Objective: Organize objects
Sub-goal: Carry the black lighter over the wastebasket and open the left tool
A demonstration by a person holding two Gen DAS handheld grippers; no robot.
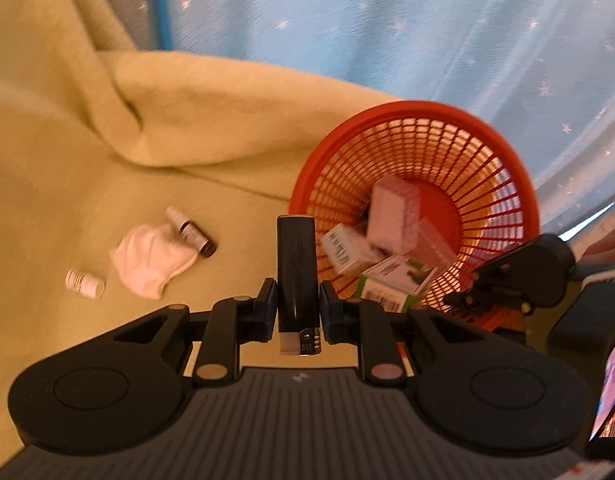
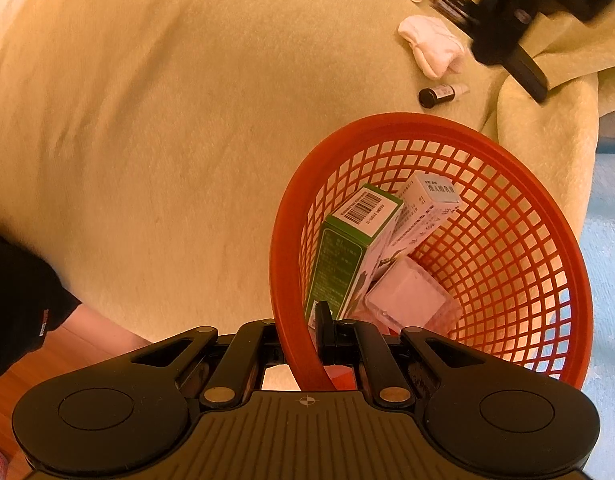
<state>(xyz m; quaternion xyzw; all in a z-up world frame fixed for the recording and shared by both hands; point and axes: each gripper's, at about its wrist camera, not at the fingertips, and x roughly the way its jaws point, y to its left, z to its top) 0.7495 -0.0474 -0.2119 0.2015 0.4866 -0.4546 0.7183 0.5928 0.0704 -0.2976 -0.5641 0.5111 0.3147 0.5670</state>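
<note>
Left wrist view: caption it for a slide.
Left gripper holds a dark tube beside the red basket of boxes.

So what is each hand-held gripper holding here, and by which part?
The left hand-held gripper clamps a dark oblong stick by its lower sides. The right hand-held gripper pinches the red basket by its near rim.

Black claw (image 1: 297,312) with ribbed grey housing.
</note>
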